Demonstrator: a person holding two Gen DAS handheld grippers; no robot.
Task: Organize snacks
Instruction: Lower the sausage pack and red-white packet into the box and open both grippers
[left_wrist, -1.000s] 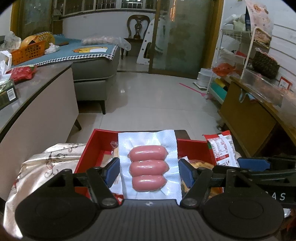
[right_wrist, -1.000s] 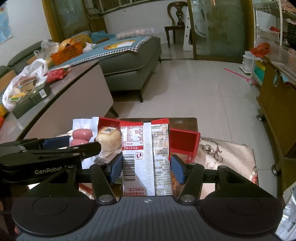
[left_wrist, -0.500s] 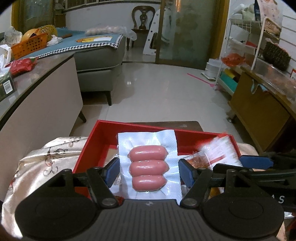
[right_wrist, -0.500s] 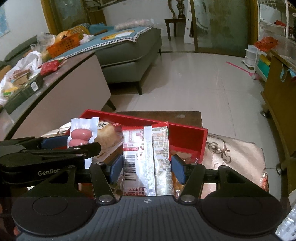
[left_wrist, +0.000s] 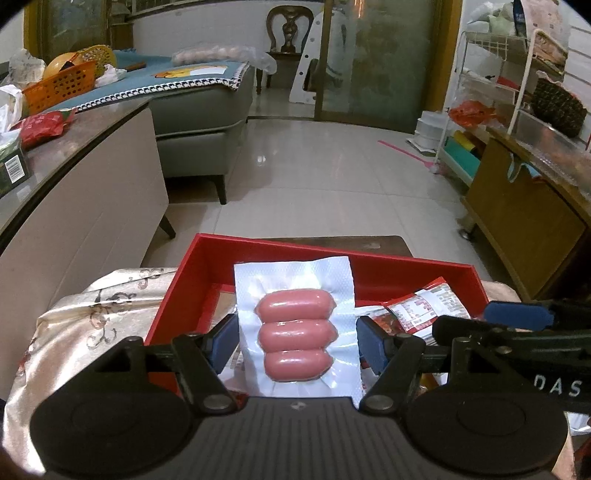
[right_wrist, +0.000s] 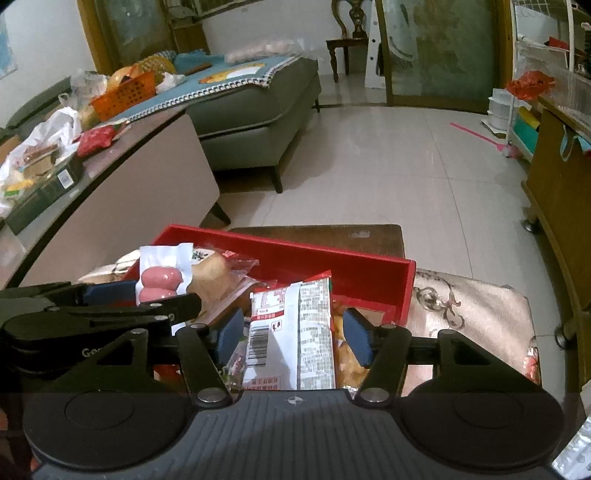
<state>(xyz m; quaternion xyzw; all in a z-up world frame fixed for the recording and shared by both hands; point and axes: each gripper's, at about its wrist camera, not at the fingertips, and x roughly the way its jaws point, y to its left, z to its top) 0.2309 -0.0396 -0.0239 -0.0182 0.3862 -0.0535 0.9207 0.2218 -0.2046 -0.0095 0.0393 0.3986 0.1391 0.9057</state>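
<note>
Both packs hang over the shallow red plastic tray. Your left gripper clamps the clear vacuum-sealed pack of three pink sausages; lower it flat. Your right gripper jaws have just been opening around the red-and-white foil snack packet; withdraw cleanly.

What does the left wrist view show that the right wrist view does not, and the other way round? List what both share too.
Left wrist only: the sausage pack face-on, all three sausages; a dark woven basket on the rack. Right wrist only: a wrapped bun in the red tray; the barcode on the printed packet. Both: red tray, sausage pack, printed packet, orange basket.
</note>
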